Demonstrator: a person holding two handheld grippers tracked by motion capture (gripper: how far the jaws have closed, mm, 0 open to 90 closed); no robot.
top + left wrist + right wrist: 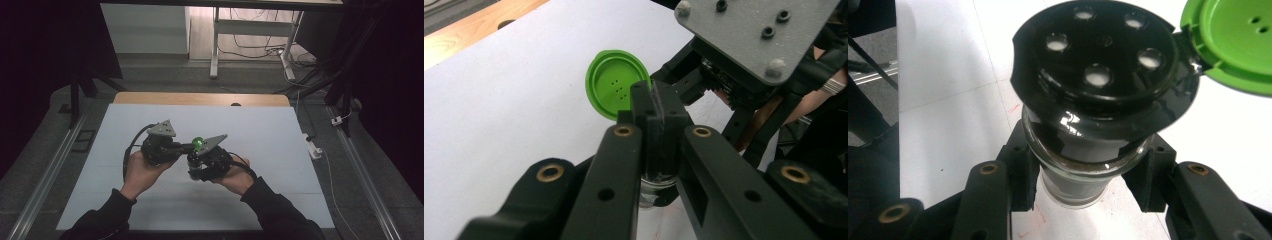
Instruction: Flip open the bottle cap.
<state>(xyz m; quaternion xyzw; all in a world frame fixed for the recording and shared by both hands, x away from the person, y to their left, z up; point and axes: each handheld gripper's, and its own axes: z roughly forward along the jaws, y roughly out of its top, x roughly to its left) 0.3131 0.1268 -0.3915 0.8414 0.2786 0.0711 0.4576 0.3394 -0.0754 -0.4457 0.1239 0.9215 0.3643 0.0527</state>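
Observation:
A glass shaker jar [1083, 150] with a black perforated top [1098, 55] stands upright in my right gripper [1085, 172], whose jaws are shut on its neck. Its green flip lid [1233, 40] hangs open to one side. In the high view the right gripper [195, 164] holds the jar above the white table cover, and the green lid [198, 143] shows at the top. My left gripper [658, 100] has its jaws pressed together, with its tips against the right edge of the green lid [616, 87]. The left gripper [189, 147] points right from the person's left hand.
A white sheet [260, 195] covers the table, with a wooden strip [200, 98] along its far edge. The right gripper's grey plate [749, 35] sits close above the left jaws. Desk legs and cables [280, 50] lie on the floor beyond.

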